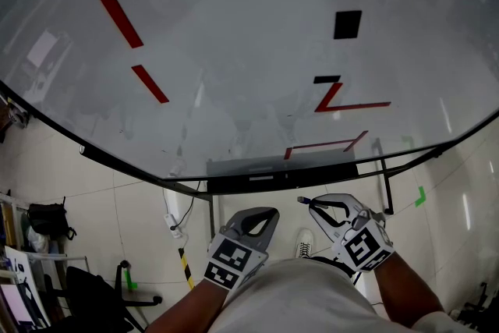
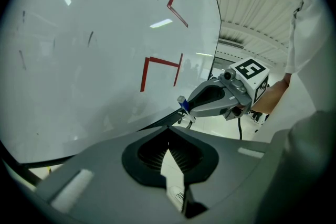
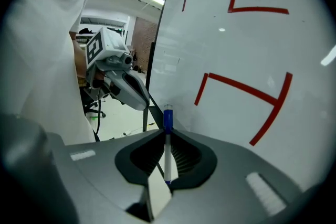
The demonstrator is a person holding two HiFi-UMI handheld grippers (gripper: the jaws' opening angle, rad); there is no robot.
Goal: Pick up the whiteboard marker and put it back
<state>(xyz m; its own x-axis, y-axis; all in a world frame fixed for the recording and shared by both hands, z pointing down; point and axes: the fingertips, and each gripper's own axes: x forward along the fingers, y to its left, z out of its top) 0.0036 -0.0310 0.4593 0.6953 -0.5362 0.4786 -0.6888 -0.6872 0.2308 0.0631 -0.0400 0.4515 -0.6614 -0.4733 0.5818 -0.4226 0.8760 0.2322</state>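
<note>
The whiteboard marker, white with a blue cap, stands between the pads of my right gripper, which is shut on it. Its capped end pokes out of the right gripper just below the whiteboard; in the left gripper view the cap shows at that gripper's tips. My left gripper hangs beside it to the left, shut with nothing in it. Red lines and black squares mark the whiteboard.
A dark tray ledge runs along the board's lower edge just beyond both grippers. The board's stand leg drops at the right. On the tiled floor are a black chair, a bag and green tape.
</note>
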